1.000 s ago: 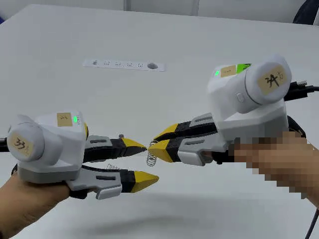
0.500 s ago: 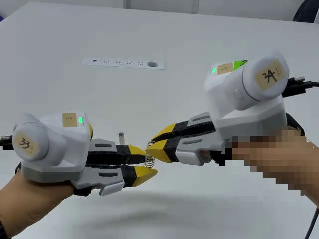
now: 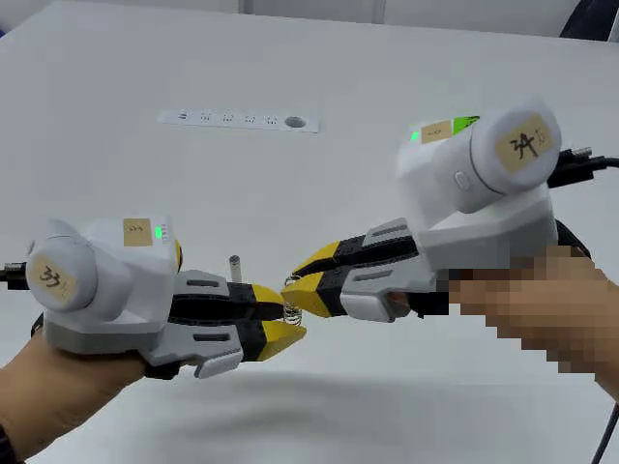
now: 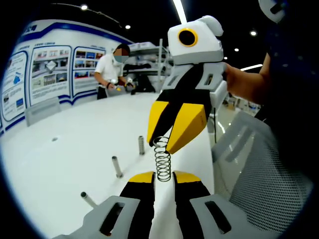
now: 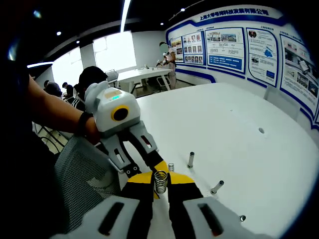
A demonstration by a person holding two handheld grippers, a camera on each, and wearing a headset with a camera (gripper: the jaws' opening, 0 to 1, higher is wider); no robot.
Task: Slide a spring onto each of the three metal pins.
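Note:
A small steel spring (image 4: 162,160) hangs in the air between both grippers. My left gripper (image 4: 163,175) is shut on its lower end, and my right gripper (image 4: 167,141) comes in from above, shut on its upper end. In the head view the left gripper (image 3: 286,315) and right gripper (image 3: 293,284) meet tip to tip over the white table (image 3: 319,184), with the spring (image 3: 289,310) between them. Three bare metal pins (image 4: 141,145) (image 4: 116,167) (image 4: 88,199) stand on the table beyond. One pin (image 3: 234,267) shows behind the left gripper.
A white power strip (image 3: 237,121) lies across the far middle of the table. A second small spring (image 5: 171,167) shows just past my right gripper's tips. A mesh chair (image 4: 259,164) stands beside the table, and people are at a far bench.
My left gripper was open a second ago; it moved up to the spring held by the right gripper and shut on it. The right gripper barely moved.

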